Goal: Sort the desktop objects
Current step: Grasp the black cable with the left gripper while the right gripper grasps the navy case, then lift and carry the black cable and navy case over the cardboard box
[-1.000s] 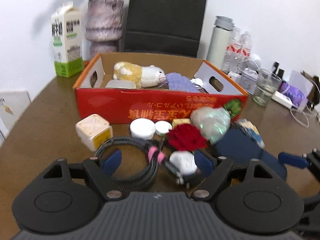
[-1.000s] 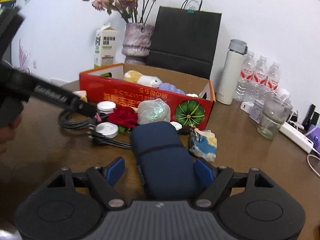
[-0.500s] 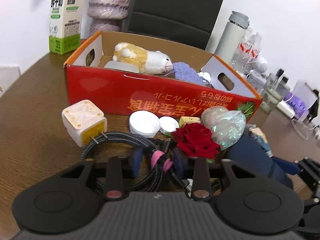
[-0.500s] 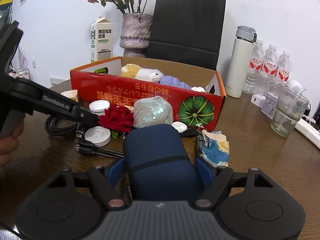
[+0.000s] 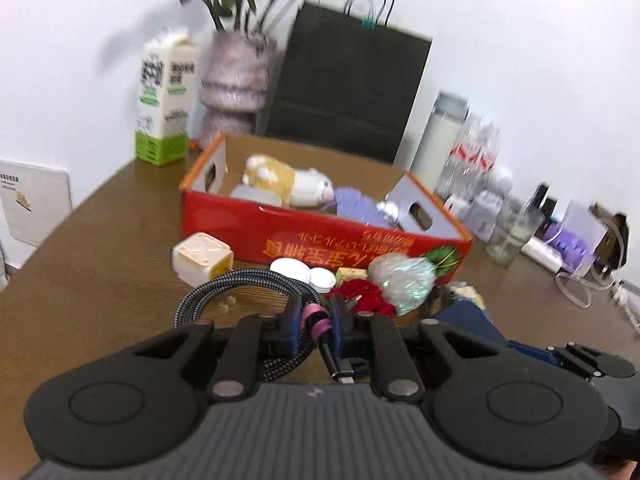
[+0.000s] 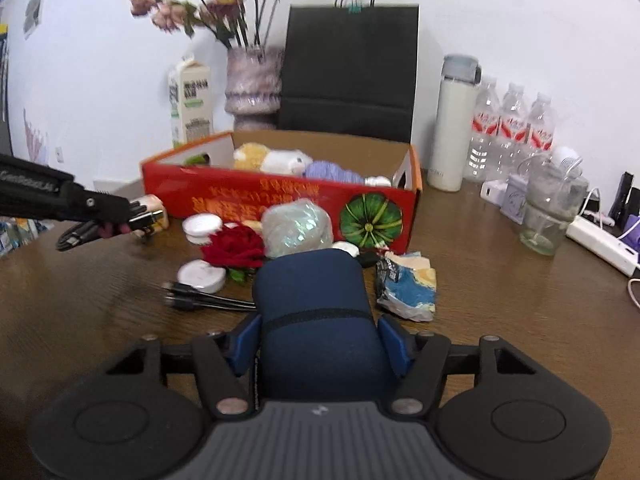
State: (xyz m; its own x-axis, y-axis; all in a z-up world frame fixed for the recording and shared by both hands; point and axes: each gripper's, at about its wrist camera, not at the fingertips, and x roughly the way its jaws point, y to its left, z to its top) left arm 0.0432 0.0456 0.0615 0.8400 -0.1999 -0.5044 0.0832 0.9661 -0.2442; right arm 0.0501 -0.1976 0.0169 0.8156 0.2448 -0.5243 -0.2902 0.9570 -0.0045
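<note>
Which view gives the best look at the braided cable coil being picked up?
The left wrist view: the cable coil fills the foreground, its pink tie pinched in the shut left gripper. The right wrist view shows only a small, blurred bundle hanging from that gripper at the far left edge.

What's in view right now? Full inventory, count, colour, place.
red cardboard box: 1, red with orange rim, table centre
plush toy: 1, yellow and white, inside box
coiled braided cable: 1, black-grey with pink tie, lifted in left gripper
dark blue fabric pouch: 1, navy, between right gripper's pads
red fabric rose: 1, red, in front of box
white round lids: 3 in the right wrist view, white, beside rose
milk carton: 1, white-green, behind box
black paper bag: 1, black, at wall
water bottles: 3, clear, right of box
left gripper: 1, black, shut on cable
right gripper: 1, black, closing on pouch
</note>
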